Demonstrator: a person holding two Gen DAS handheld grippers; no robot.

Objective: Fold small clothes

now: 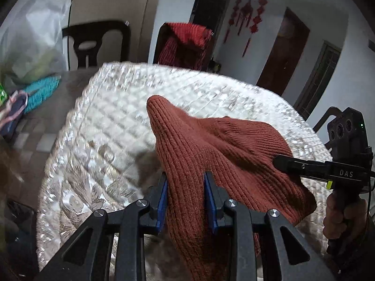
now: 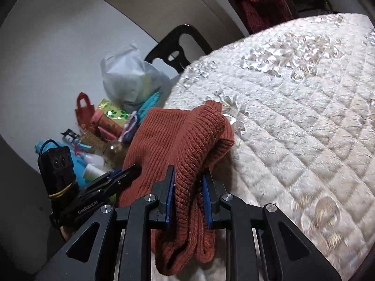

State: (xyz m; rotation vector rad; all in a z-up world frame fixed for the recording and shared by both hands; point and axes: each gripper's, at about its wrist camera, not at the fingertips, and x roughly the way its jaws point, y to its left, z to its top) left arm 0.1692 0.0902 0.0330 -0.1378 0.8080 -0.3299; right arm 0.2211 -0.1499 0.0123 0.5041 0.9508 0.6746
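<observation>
A rust-red ribbed knit garment (image 1: pixel 211 145) hangs lifted over a round table under a shiny quilted cloth (image 1: pixel 112 117). My left gripper (image 1: pixel 186 179) is shut on a bunched part of the knit, its blue pads pressing both sides. In the same view, my right gripper (image 1: pixel 279 160) comes in from the right, its tip against the knit. In the right wrist view, my right gripper (image 2: pixel 188 175) is shut on a thick fold of the garment (image 2: pixel 173 138), whose ribbed hem droops below the pads. My left gripper (image 2: pixel 133 169) shows at lower left, its tip at the knit's edge.
The quilted cloth (image 2: pixel 293 121) spreads right of the garment. A white plastic bag (image 2: pixel 129 77), a small red bag (image 2: pixel 83 112) and several bottles crowd the table's left side. A black chair (image 1: pixel 93 42) and a chair draped with red cloth (image 1: pixel 185 44) stand behind.
</observation>
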